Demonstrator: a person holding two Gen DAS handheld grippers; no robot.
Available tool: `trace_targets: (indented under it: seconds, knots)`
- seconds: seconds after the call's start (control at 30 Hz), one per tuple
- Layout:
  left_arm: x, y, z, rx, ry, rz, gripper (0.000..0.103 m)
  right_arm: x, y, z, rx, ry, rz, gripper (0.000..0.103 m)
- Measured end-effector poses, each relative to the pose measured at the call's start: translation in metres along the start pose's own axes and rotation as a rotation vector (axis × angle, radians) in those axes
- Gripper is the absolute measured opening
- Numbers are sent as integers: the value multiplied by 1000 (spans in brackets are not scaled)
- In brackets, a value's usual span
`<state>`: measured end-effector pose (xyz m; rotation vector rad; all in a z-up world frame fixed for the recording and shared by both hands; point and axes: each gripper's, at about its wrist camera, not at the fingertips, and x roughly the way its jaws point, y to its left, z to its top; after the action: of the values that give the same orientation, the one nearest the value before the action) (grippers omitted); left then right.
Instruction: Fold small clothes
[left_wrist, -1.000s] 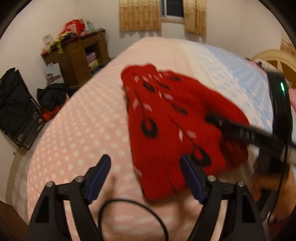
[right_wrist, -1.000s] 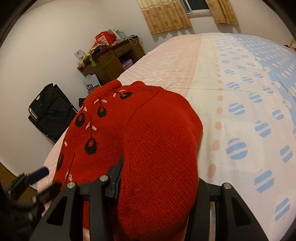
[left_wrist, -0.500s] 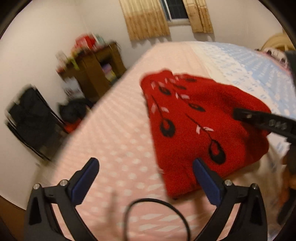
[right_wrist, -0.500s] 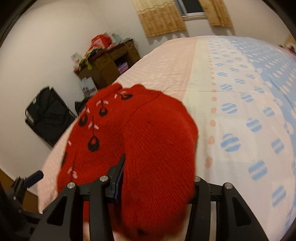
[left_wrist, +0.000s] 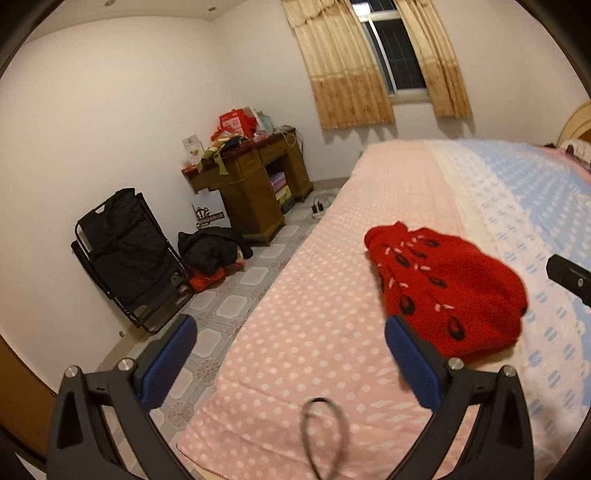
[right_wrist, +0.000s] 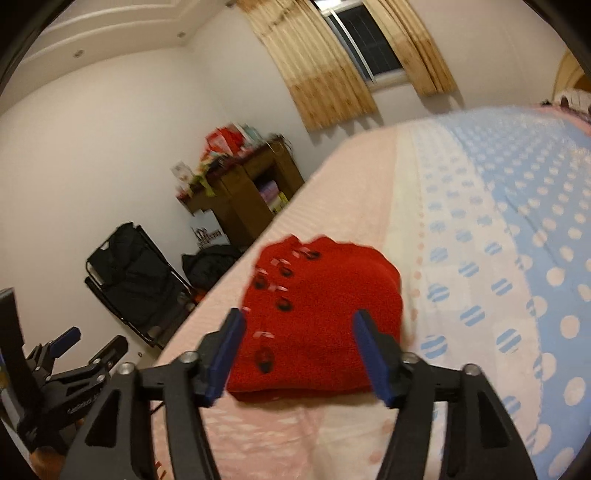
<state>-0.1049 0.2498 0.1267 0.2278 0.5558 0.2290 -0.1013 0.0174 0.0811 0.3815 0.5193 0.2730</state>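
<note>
A small red knit sweater (left_wrist: 443, 288) with black and white motifs lies folded on the bed's pink dotted cover (left_wrist: 325, 317). It also shows in the right wrist view (right_wrist: 325, 314). My left gripper (left_wrist: 288, 358) is open and empty, raised above the bed's near edge, left of the sweater. My right gripper (right_wrist: 299, 350) is open and empty, just in front of the sweater's near edge, not touching it. The left gripper shows at the lower left of the right wrist view (right_wrist: 88, 341). Part of the right gripper (left_wrist: 570, 277) shows at the right edge of the left wrist view.
The bed's edge drops to a tiled floor (left_wrist: 236, 295) on the left. A folded black chair (left_wrist: 129, 258), a dark clothes pile (left_wrist: 214, 251) and a cluttered wooden desk (left_wrist: 258, 184) stand by the wall. The cover turns white and blue (right_wrist: 517, 221) to the right.
My right gripper has opened and let go of the sweater, which now lies on the bed. Both grippers have drawn back and up from it. The left gripper has opened wider.
</note>
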Motion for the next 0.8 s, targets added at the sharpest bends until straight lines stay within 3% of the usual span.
trace_targets:
  seconds: [0.2, 0.37, 0.8]
  knots:
    - [-35, -12, -11, -1, -58, -71, 103, -61, 46, -5, -141, -128, -93, 67]
    - [-64, -15, -11, -44, -125, -163, 103, -101, 66, -10, -167, -188, -195, 68]
    - [-107, -11, -6, -90, -211, -135, 103, -146, 84, -18, -200, -260, -217, 68]
